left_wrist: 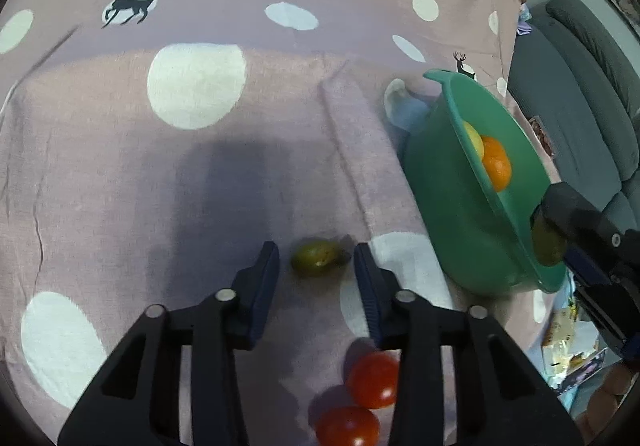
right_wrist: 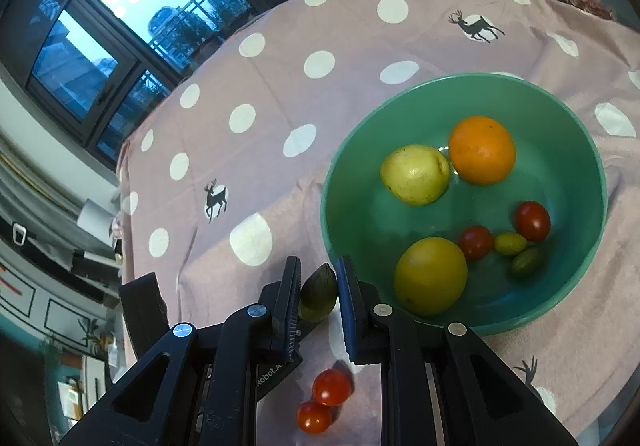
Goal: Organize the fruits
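Flanking green tomato [left_wrist: 316, 259], cloth [left_wrist: 120, 174] around.

Dusk-lit window [right_wrist: 120, 26], grey sofa [left_wrist: 580, 86], dotted pink tablecloth [left_wrist: 200, 166]

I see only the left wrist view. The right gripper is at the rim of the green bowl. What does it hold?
Observer: The right gripper is shut on a small green fruit.
Operator: What lies in the bowl besides the orange and the yellow fruit?
Observer: The green bowl also holds a large yellow citrus, two red tomatoes, a small yellow tomato and a small green tomato.
Operator: Is room left?
Observer: Yes, its floor is bare in the middle.
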Demonstrator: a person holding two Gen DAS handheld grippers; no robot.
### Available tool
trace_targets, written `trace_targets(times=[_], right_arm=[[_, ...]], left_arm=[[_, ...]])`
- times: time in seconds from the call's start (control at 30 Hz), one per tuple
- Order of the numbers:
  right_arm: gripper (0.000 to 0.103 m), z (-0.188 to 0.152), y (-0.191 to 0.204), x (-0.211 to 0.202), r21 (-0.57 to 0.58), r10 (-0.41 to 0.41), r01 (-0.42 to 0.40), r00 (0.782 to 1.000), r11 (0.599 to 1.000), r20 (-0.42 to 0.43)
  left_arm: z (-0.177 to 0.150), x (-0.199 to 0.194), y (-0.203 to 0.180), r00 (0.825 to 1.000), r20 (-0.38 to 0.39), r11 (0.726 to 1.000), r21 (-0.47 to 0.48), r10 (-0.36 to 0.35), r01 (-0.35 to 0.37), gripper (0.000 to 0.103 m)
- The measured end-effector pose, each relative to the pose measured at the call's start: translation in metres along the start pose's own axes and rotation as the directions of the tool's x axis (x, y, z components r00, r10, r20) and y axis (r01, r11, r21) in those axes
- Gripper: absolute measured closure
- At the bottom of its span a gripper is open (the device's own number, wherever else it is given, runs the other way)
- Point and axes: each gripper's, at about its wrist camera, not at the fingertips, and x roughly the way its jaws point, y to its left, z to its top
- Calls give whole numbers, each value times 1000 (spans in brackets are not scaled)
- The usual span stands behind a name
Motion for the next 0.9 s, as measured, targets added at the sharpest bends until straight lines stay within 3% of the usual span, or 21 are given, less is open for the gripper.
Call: trace_targets(times=[0.23, 0.47, 0.57, 0.73, 0.9], right_arm=[[83, 0, -3, 0, 11, 3, -3, 1000, 1000, -2], [83, 2, -9, -3, 28, -11, 11, 1000, 1000, 14], [83, 3, -14, -4, 39, -16, 15, 1000, 999, 15], [83, 4, -18, -7, 51, -23, 22, 1000, 998, 20], [83, 6, -21, -8, 57, -24, 22, 999, 998, 27]], left_arm=[[-1, 1, -3, 1000, 9, 1000, 3, 20, -21, 75], [-1, -23, -15, 995, 95, 999, 33, 9, -12, 94], [-2, -21, -19, 996, 86, 998, 58, -2, -3, 94], [3, -11, -6, 998, 51, 999, 6, 44, -45, 94], [7, -26, 10, 995, 99, 998, -56, 21, -15, 87]])
